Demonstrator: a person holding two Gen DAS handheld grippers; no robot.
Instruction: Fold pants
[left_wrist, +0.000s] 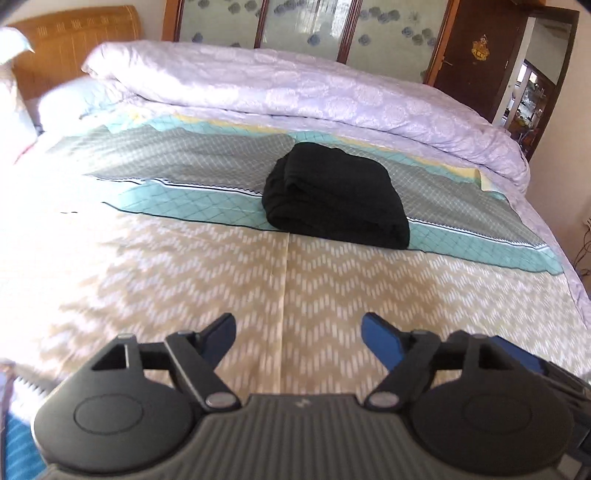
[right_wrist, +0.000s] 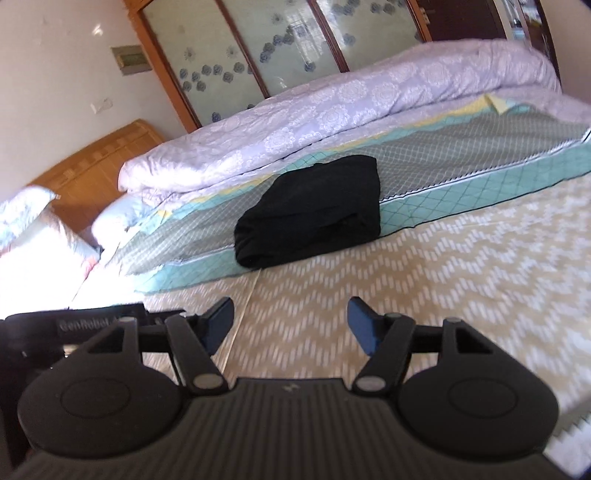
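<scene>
Black pants (left_wrist: 334, 199) lie folded into a compact bundle on the bed, on the teal and grey patterned sheet; the right wrist view shows the same bundle (right_wrist: 314, 214). My left gripper (left_wrist: 298, 325) hangs open above the beige zigzag sheet, well short of the pants, with nothing between its blue pads. My right gripper (right_wrist: 291, 314) is open too, over the same beige sheet and apart from the pants, its jaws empty. At the lower right edge of the left wrist view a part of the right gripper's body (left_wrist: 546, 373) shows.
A rolled lilac quilt (left_wrist: 295, 88) lies along the far side of the bed behind the pants. Pillows (right_wrist: 44, 229) and a wooden headboard (right_wrist: 99, 162) stand at the left. A wardrobe with glass panels (left_wrist: 303, 26) and a dark door (left_wrist: 476, 55) lie beyond.
</scene>
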